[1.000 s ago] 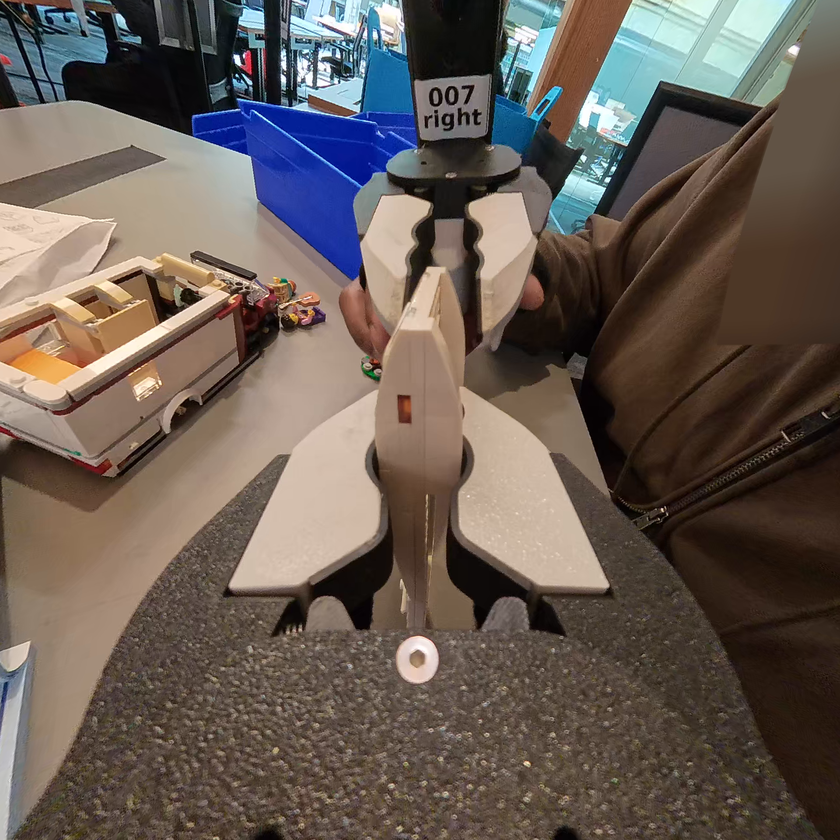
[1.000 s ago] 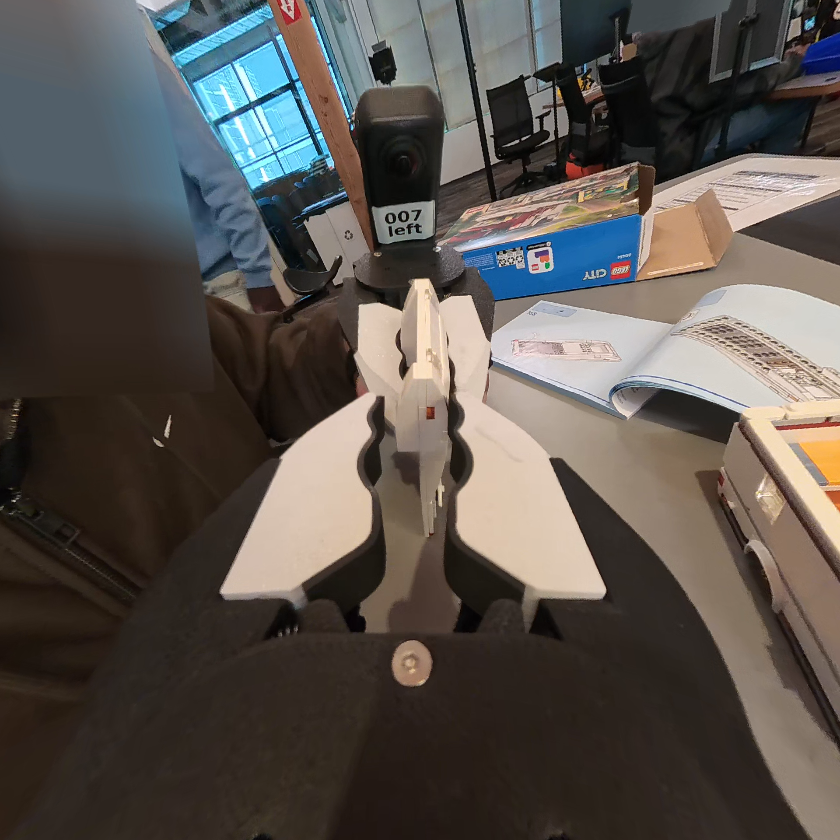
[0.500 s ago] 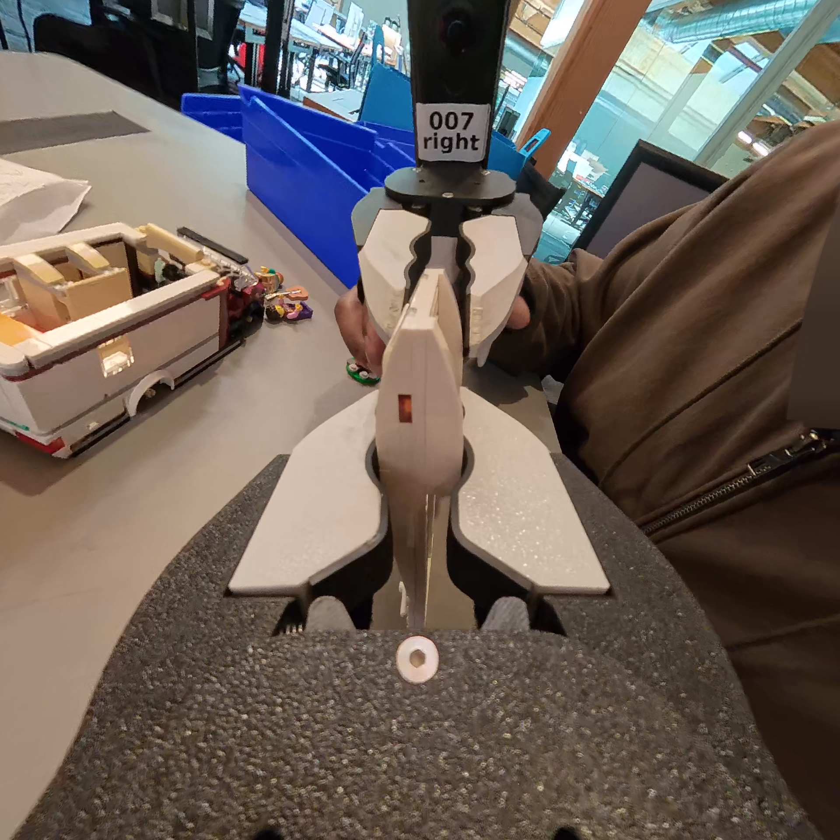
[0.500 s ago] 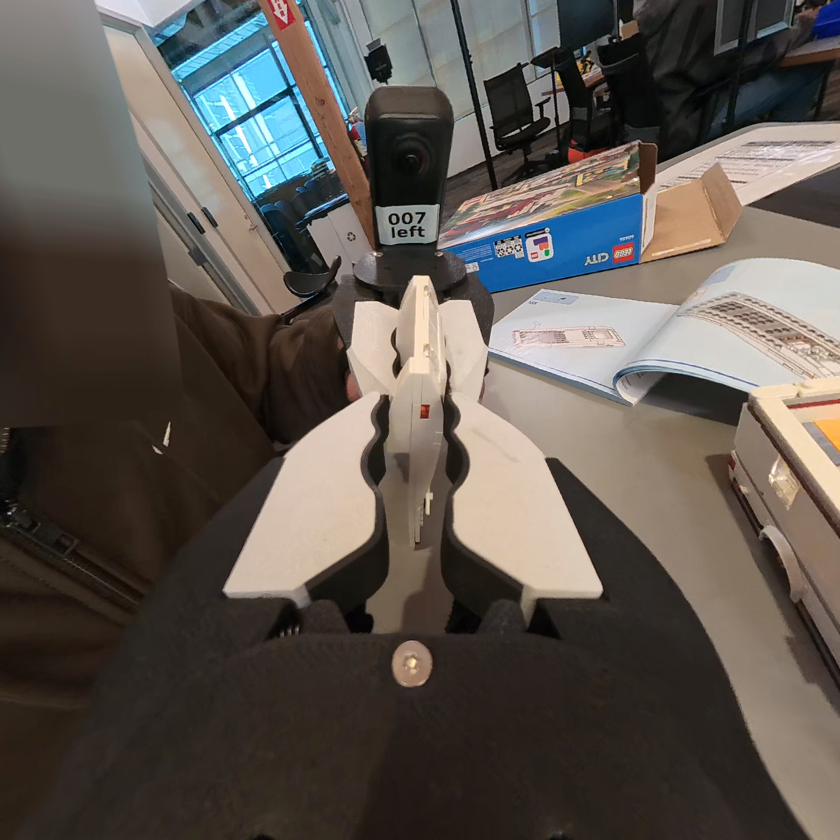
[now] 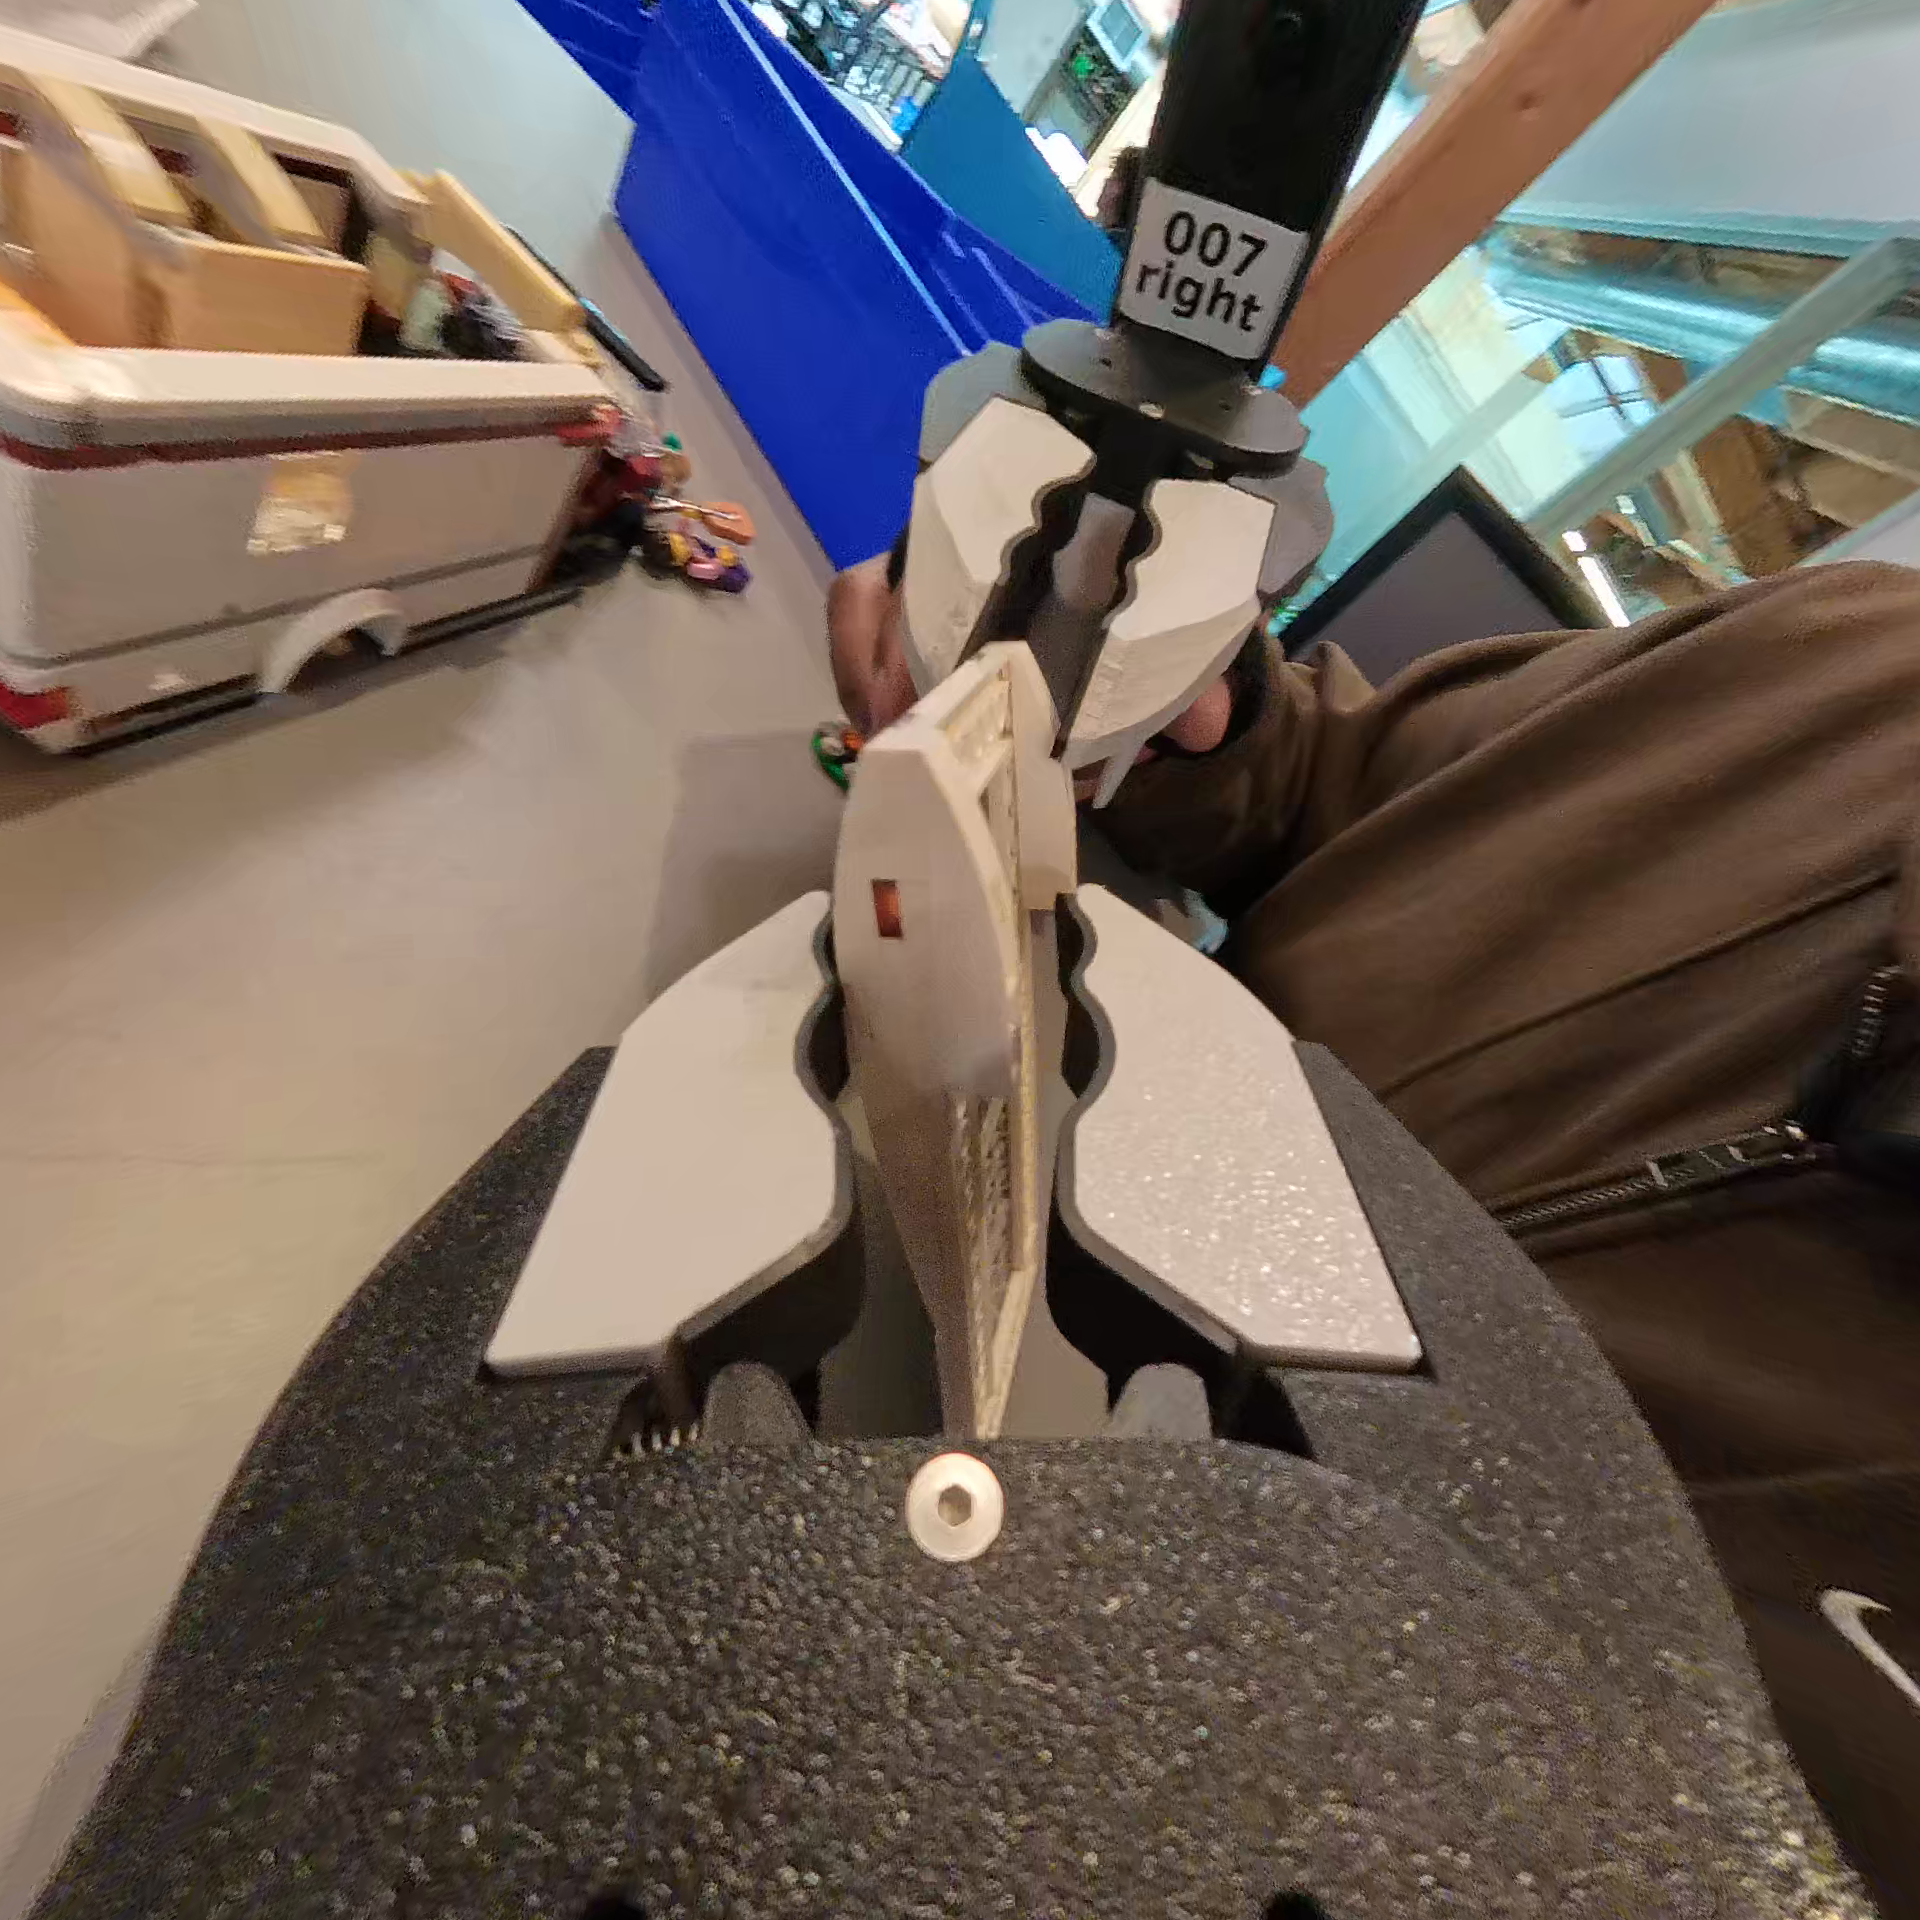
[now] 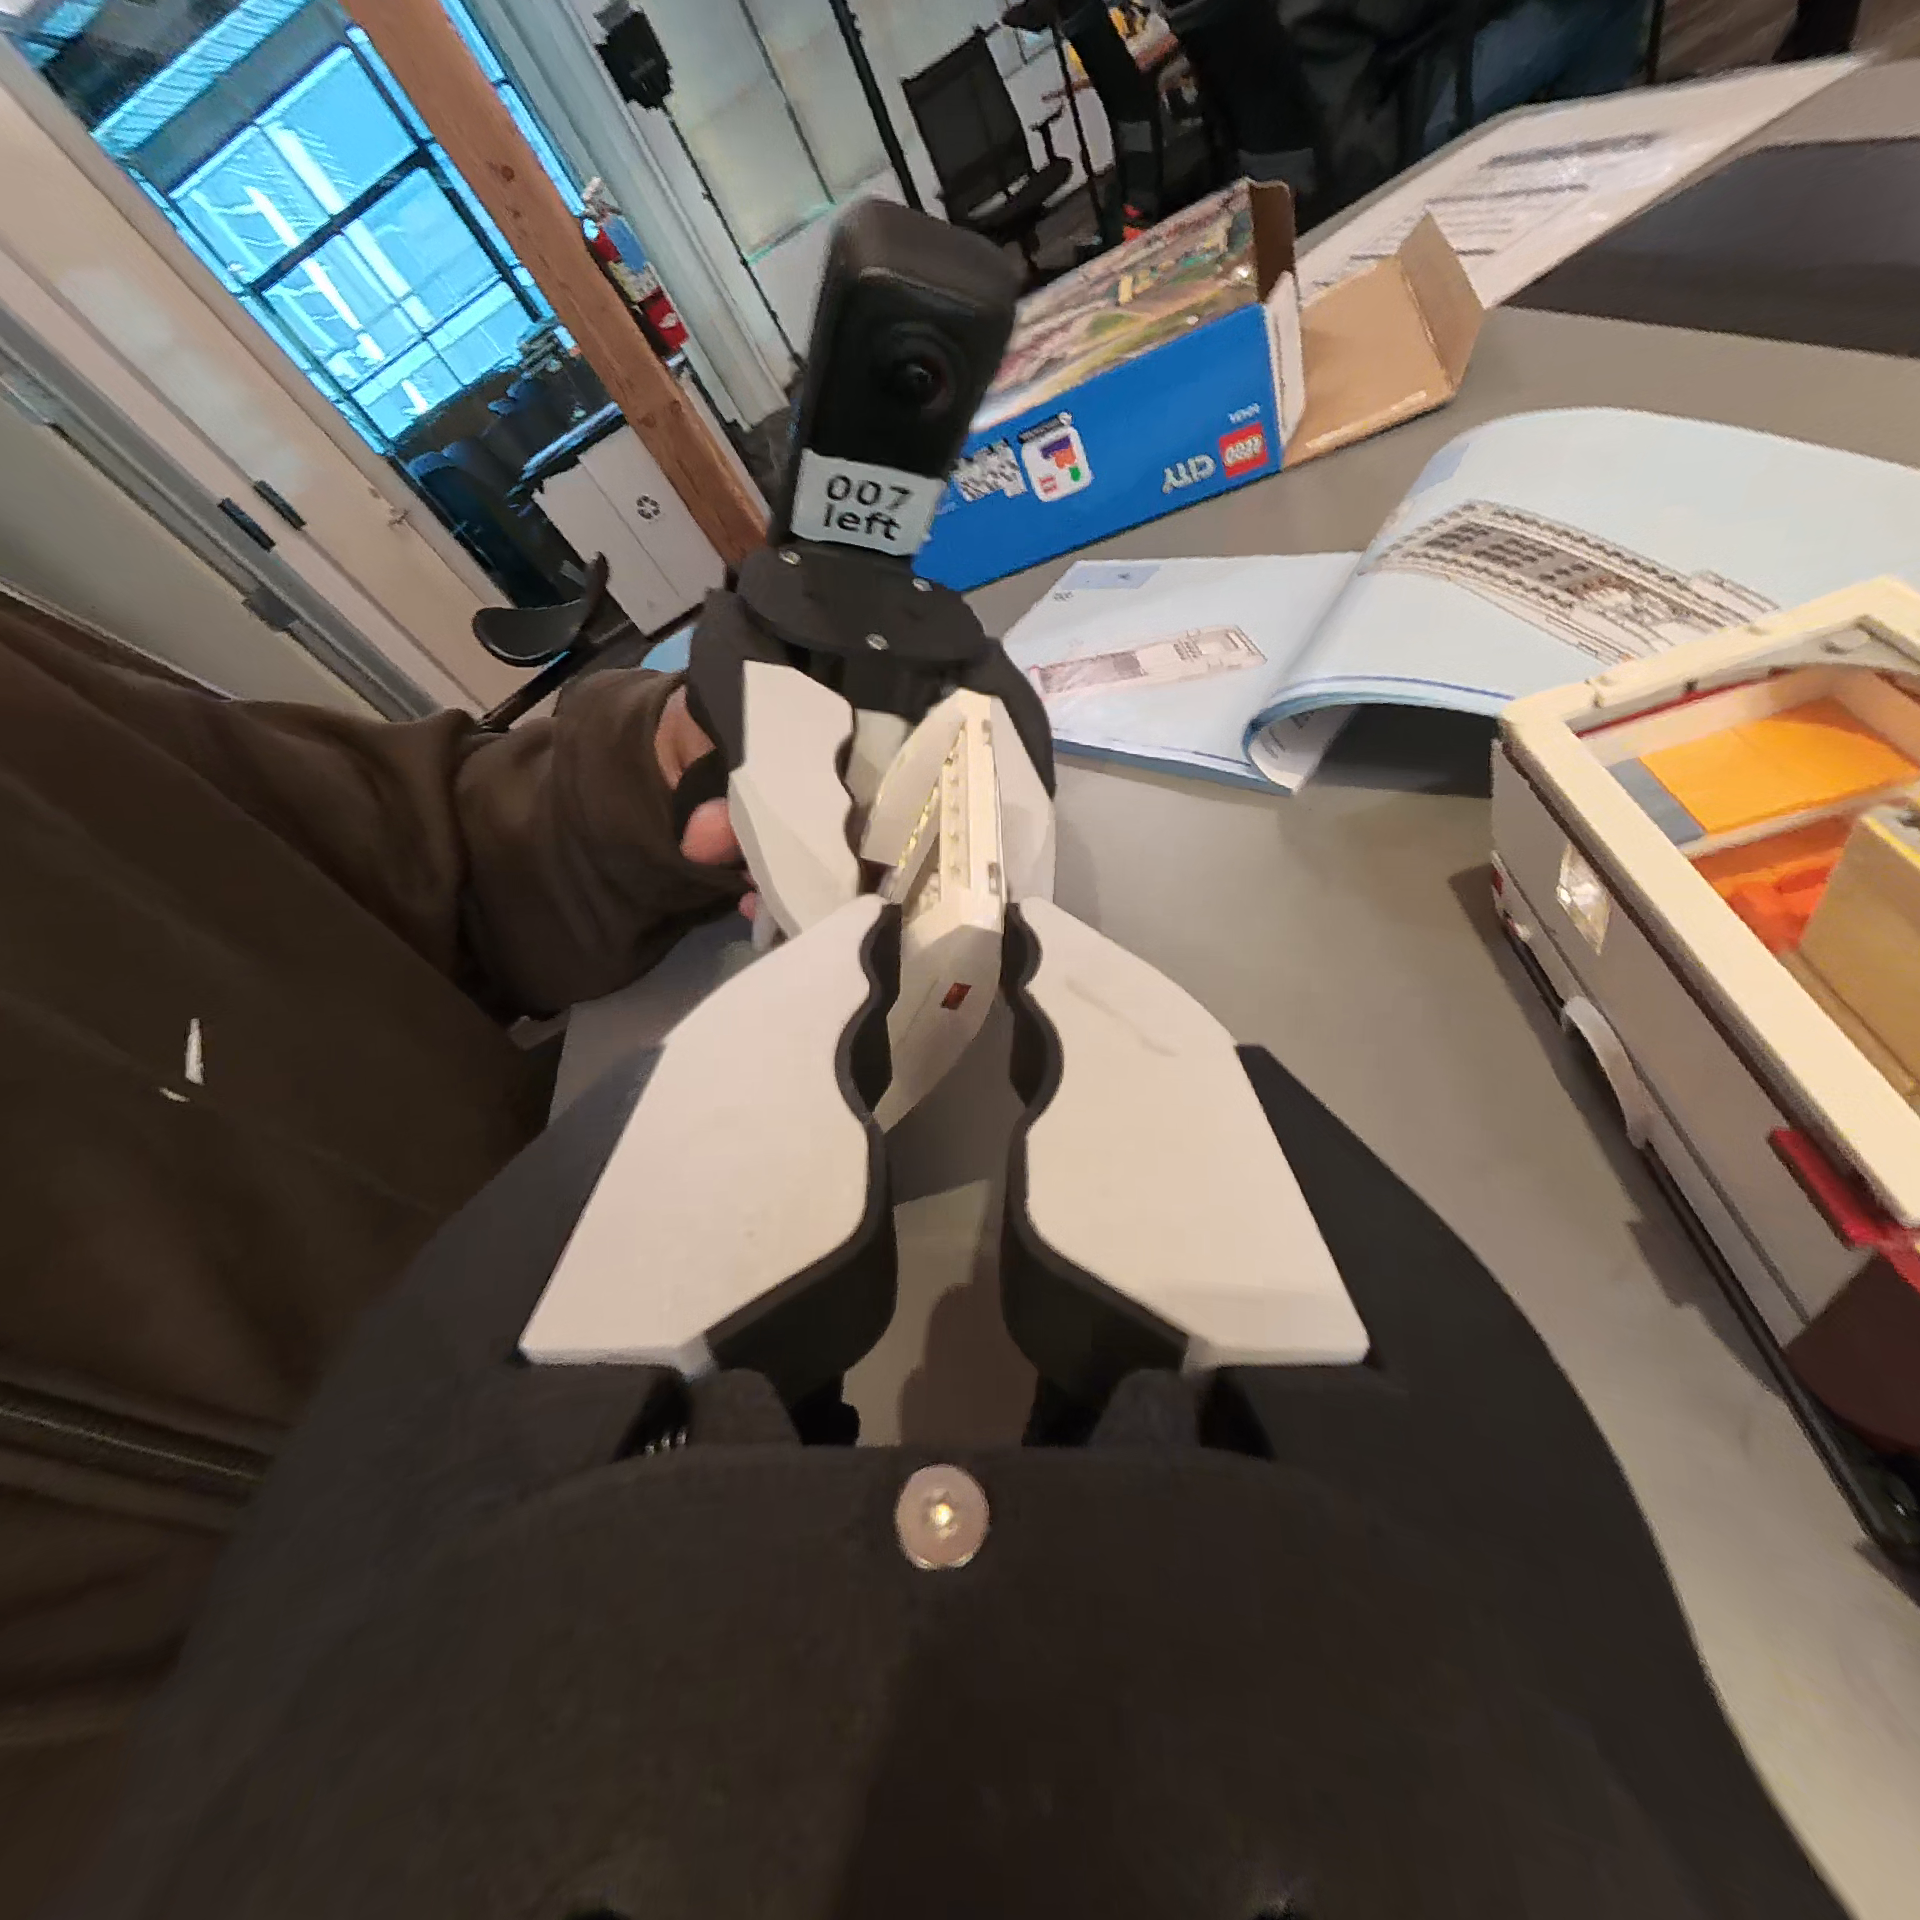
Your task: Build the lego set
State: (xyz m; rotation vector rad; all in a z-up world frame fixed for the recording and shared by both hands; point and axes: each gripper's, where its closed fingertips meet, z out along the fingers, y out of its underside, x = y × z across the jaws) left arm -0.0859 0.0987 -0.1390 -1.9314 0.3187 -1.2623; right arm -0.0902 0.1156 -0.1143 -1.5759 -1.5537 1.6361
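Observation:
A white brick-built roof panel [image 5: 935, 987] with a small orange tile stands on edge between both grippers, above the grey table [image 5: 312, 987]. My left gripper [image 5: 951, 914] is open: its fingers [image 5: 727, 1091] stand apart from the panel, with dark gaps on both sides. The right wrist view shows the left gripper [image 6: 914, 831] spread wide, the panel leaning on one finger. My right gripper [image 6: 951, 920] is shut on the panel's [image 6: 951, 977] near end, both pads against it. It also shows in the left wrist view [image 5: 1039, 717], gripping the far end.
A white toy camper van [image 5: 260, 520] with its roof off stands on the table, also in the right wrist view [image 6: 1662, 987]. Blue bins [image 5: 810, 312], small figures [image 5: 696, 530], an open booklet [image 6: 1351, 644] and a blue box [image 6: 1122, 416] lie around. A person's brown sleeve [image 5: 1507, 831] is close. The grippers are tip to tip, or close to it. The white toy camper van [image 5: 260, 520] is about equally far from each gripper, around 11 cm. The right camera catches it too, in the right wrist view [image 6: 1567, 882].
My left jaws have opened and let go of the panel. My right jaws have closed tighter on it. The panel now tilts, and both grippers have swung nearer the van.

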